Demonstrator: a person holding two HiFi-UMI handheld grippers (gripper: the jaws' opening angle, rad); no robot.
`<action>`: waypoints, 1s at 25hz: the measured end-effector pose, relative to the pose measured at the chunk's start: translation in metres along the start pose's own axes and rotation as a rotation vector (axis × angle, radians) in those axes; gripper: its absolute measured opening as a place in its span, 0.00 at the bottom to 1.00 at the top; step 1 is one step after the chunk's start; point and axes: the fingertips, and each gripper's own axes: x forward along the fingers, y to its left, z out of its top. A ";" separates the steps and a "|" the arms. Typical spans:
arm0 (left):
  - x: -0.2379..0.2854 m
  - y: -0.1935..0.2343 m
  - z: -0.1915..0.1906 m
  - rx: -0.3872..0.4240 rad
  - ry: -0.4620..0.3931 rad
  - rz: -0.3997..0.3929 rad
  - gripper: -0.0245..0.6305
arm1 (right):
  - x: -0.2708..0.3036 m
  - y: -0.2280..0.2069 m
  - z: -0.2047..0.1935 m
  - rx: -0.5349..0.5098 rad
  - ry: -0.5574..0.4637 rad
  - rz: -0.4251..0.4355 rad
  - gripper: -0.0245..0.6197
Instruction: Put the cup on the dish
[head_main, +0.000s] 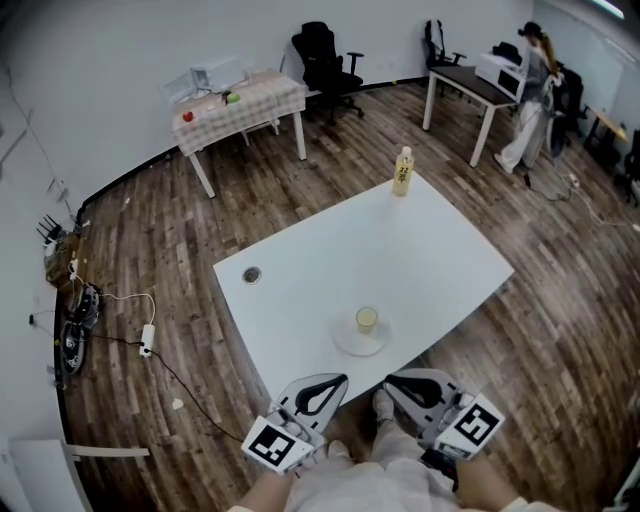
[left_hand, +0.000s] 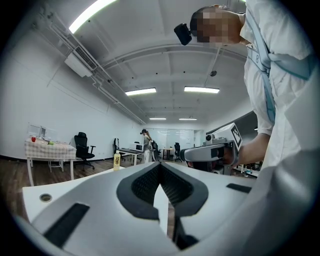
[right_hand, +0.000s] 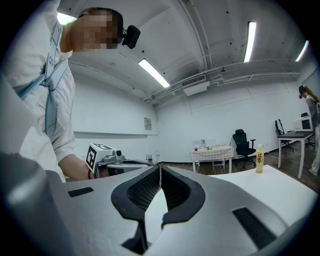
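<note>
Since the cup (head_main: 367, 319) stands upright on the dish (head_main: 343, 345), near the front edge of the white table (head_main: 440, 250), the task reads as done rather than pending (a judgement from how things lie, nothing more). The cup sits roughly at the dish's middle, and its mouth looks pale yellow; whether that is liquid cannot be told.

Both tongs are held low, close to the person's body and just short of the table's near edge. The left gripper (head_main: 338, 380) has its dark pads pressed together at the tip, with nothing between them. The right gripper (head_main: 393, 384) is the same: jaws fully together and empty. Each points level, with the cup and dish near and slightly ahead of both.

Risk comes mainly from that nearness. A closed gripper swung forward at table height could strike the cup's side and tip it, or push the dish along the smooth top. If the cup were to be handled again, jaws arriving pressed together would bump it instead of straddling it, so they would need to spread first. The yellow bottle (head_main: 403, 171) at the far corner and the small round thing (head_main: 251, 274) to the left are well apart and pose no hazard.
</note>
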 end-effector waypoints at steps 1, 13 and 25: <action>-0.003 -0.001 0.000 -0.001 0.001 0.001 0.04 | -0.001 0.003 -0.001 0.000 -0.001 -0.001 0.09; -0.034 -0.014 0.001 -0.003 -0.002 0.002 0.04 | 0.003 0.037 -0.004 -0.018 0.012 0.024 0.09; -0.053 -0.012 -0.004 -0.007 -0.008 0.016 0.04 | 0.014 0.055 -0.003 -0.043 0.026 0.054 0.09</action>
